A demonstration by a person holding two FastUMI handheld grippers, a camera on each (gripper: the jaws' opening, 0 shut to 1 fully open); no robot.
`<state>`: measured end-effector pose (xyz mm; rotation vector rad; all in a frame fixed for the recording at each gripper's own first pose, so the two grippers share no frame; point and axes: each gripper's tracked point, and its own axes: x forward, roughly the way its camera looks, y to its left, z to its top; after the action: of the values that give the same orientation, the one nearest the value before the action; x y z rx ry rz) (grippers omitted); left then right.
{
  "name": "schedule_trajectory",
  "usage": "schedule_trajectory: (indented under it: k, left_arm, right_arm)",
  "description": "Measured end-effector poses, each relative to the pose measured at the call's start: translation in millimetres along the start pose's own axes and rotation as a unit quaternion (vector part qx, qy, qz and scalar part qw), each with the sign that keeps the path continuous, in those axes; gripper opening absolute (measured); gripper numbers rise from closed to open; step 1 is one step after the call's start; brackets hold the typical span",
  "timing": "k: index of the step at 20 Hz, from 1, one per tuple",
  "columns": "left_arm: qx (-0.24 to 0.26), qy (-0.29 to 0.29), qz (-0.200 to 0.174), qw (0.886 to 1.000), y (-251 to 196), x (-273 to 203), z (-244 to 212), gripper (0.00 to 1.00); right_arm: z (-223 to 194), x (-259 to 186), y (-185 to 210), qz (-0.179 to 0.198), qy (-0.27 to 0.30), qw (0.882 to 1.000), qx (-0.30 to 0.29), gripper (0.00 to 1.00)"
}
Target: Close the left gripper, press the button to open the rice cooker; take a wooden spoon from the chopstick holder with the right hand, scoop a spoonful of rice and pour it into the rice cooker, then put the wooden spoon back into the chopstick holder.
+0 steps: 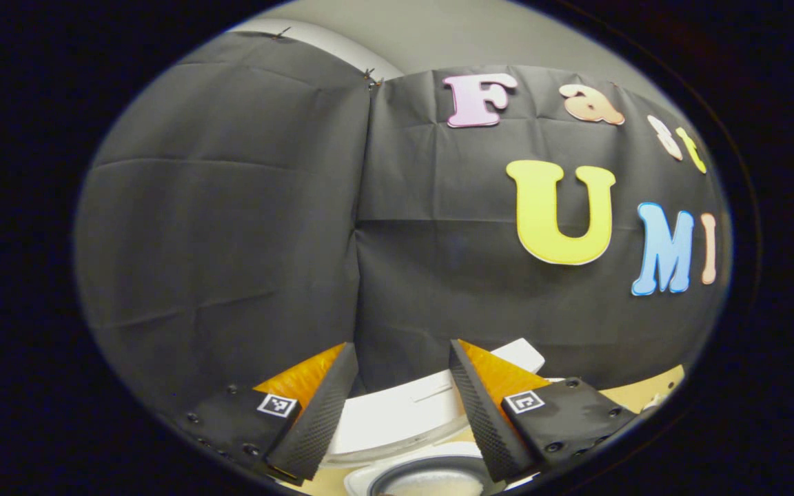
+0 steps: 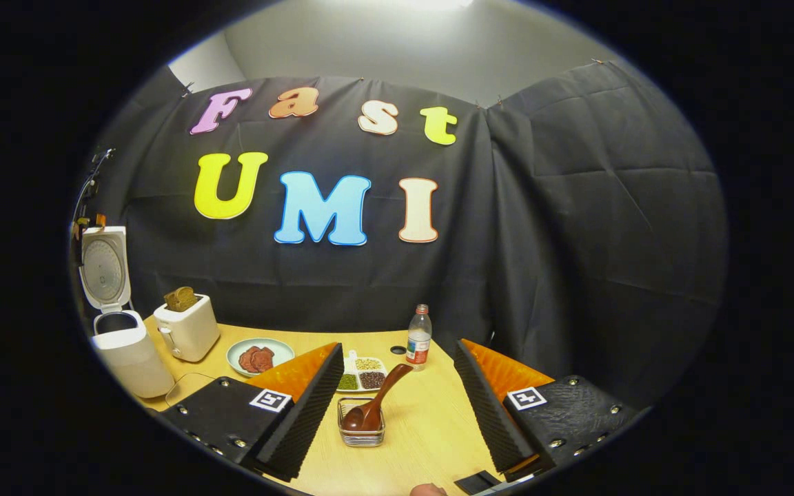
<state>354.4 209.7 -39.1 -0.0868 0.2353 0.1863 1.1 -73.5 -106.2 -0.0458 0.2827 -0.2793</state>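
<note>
Wooden spoon (image 2: 378,401) resting bowl-down in the wire chopstick holder (image 2: 361,421), handle slanting up and away to the right. Lies ahead of the right gripper (image 2: 397,403), between its 2 fingers, untouched; jaws wide. Rice cooker (image 2: 120,331) far left on the table (image 2: 424,427), lid up. Left gripper (image 1: 400,406) above the open rice cooker, jaws wide, holding nothing.

Cooker (image 2: 125,344) and toaster (image 2: 189,329) are showing white; spoon (image 2: 378,401) is showing dark brown; plate (image 2: 260,355) is showing pale green; table (image 2: 431,420) is showing light wood grain.
</note>
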Motion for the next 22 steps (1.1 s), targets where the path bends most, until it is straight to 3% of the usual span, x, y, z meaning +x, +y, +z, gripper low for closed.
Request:
schedule_trajectory:
  k: [5, 7, 9, 12, 14, 15, 16, 22]
  left_arm:
    - [-0.002, -0.001, -0.018, 1.0, -24, -28, -15, 0.9]
    - [0.011, -0.001, -0.019, 1.0, -33, -40, -26, 0.96]
    - [0.018, 0.002, -0.02, 1.0, -42, -54, -35, 0.96]
    - [0.014, 0.01, -0.023, 1.0, -57, -74, -52, 0.9]
    - [0.012, 0.018, -0.026, 0.999, -65, -86, -65, 0.94]
    - [0.01, 0.022, -0.027, 0.999, -69, -93, -73, 0.9]
    - [0.01, 0.027, -0.028, 0.999, -73, -100, -81, 0.97]
    - [0.02, 0.052, -0.032, 0.998, -93, -133, -127, 0.94]
  right_arm:
    - [8, 10, 1, 0.02, -0.008, 1.0, 0.001, 0.98]
    - [7, 15, -2, 0.024, -0.008, 1.0, -0.001, 0.98]
    - [6, 17, -5, 0.032, -0.005, 0.999, 0.0, 0.98]
    - [1, 20, -11, 0.045, -0.002, 0.999, -0.003, 0.98]
    - [-1, 23, -20, 0.047, 0.001, 0.999, -0.008, 0.98]
    - [-1, 23, -24, 0.048, 0.0, 0.999, -0.007, 0.98]
    - [-1, 24, -26, 0.049, 0.0, 0.999, -0.006, 0.98]
    - [-10, 28, -49, 0.053, 0.006, 0.999, 0.002, 0.98]
